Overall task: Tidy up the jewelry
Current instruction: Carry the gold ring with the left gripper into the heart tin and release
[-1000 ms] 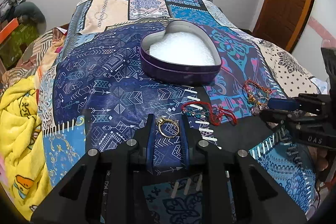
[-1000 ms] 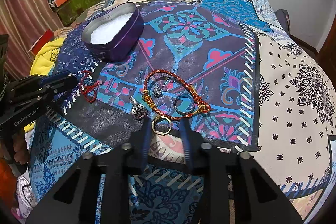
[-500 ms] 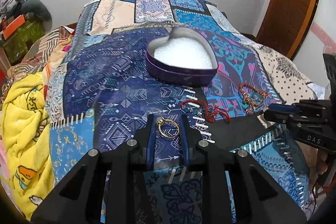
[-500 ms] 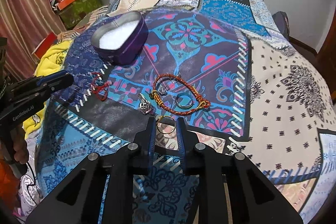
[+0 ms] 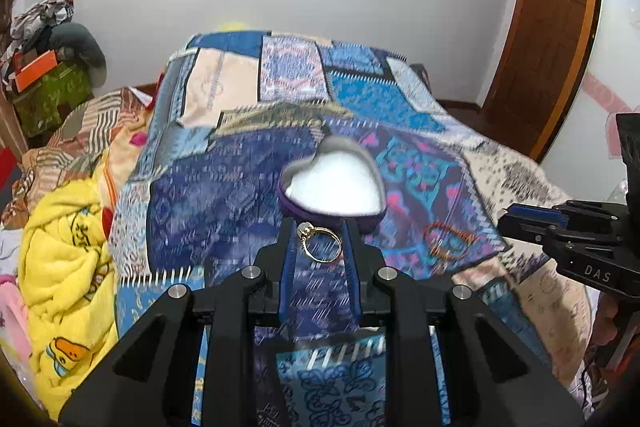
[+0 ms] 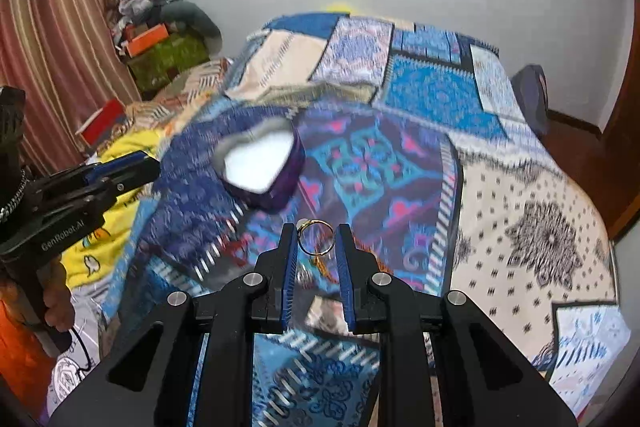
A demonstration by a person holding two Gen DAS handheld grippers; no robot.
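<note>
Left hand-held gripper (image 5: 320,241), clamped on a gold ring (image 5: 321,243), has the heart-shaped tin (image 5: 334,187) on the bed (image 5: 224,187) just ahead, nearer than the right hand-held gripper (image 6: 316,241), pinching its own ring (image 6: 316,237), tin ahead-left.

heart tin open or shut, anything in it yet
Open: the heart tin has no lid on, and its white lining shows bare in both views. No jewelry visible inside, though the frames are blurred.
</note>
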